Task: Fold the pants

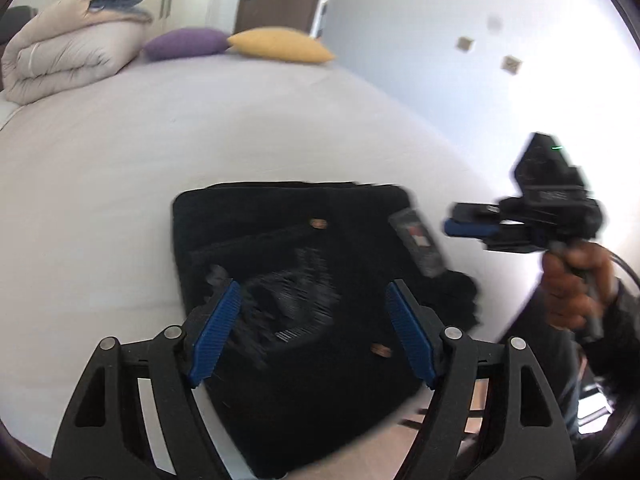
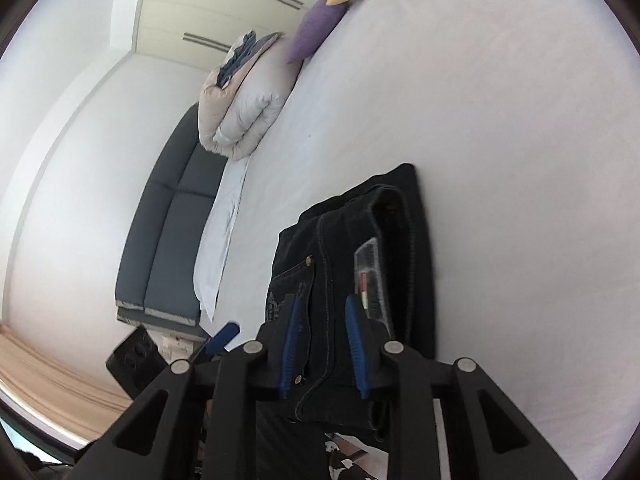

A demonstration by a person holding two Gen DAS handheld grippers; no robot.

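Observation:
Black jeans (image 1: 304,248) lie folded into a compact rectangle near the front edge of the white bed (image 1: 160,152), a back pocket with copper rivets facing up and a shop tag (image 1: 418,242) on their right side. Over the pocket hovers my left gripper (image 1: 314,326), open wide, its blue pads clear of the cloth. My right gripper (image 1: 450,226) hangs in the air just right of the jeans, held by a hand (image 1: 572,284). In the right wrist view this gripper (image 2: 324,344) shows a narrow gap with nothing clamped; the jeans (image 2: 352,236) and tag (image 2: 370,276) lie beyond it.
A rolled duvet (image 1: 68,60), a purple pillow (image 1: 184,42) and a yellow pillow (image 1: 280,44) sit at the bed's far end. A dark upholstered bench (image 2: 172,232) stands beside the bed, over a wooden floor (image 2: 52,376). The bed edge runs just below the jeans.

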